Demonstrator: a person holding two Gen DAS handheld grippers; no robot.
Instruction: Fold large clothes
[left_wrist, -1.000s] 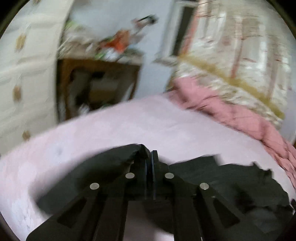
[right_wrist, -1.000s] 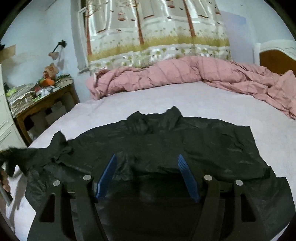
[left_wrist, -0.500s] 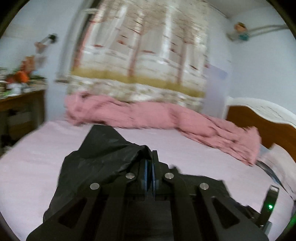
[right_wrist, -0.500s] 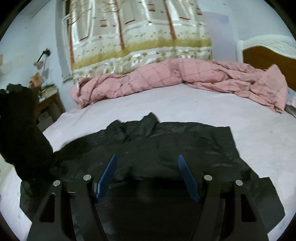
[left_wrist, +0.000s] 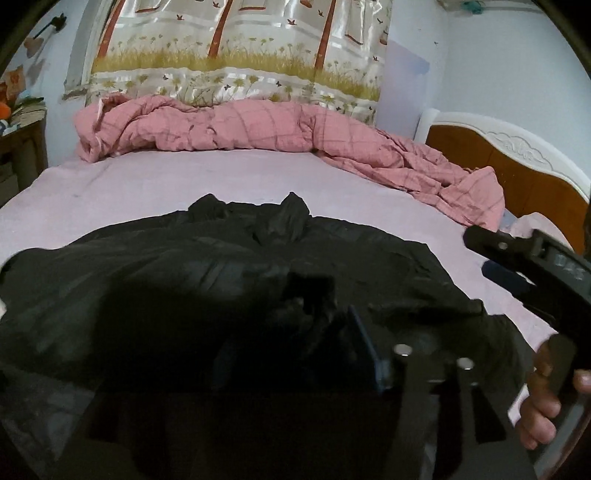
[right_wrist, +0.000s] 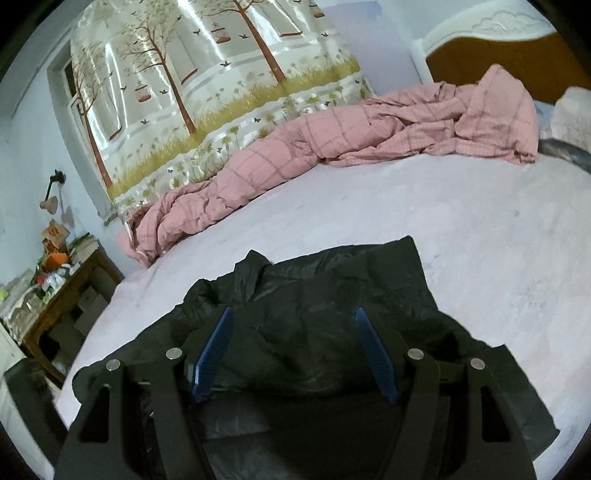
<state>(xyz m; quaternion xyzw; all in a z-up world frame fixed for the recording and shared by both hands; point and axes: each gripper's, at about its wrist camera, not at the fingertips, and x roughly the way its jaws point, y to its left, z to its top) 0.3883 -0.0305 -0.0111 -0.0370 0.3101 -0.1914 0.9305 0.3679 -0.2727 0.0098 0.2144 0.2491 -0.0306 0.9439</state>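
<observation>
Since the earlier frame, a side of the black jacket (left_wrist: 229, 280) was carried across onto its body on the pink bed (right_wrist: 480, 240). Left gripper (left_wrist: 314, 332) jaws were opening, releasing cloth; right gripper (right_wrist: 291, 354) gaped empty. Slippery fabric might slide open. Counted: one jacket, two grippers, one quilt (left_wrist: 258, 125).

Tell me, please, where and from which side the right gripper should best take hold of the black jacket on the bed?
Probably the black jacket at its free right-hand edge, approached from the bare bed sheet side; that hem lies flat and exposed, with nothing on it.
</observation>
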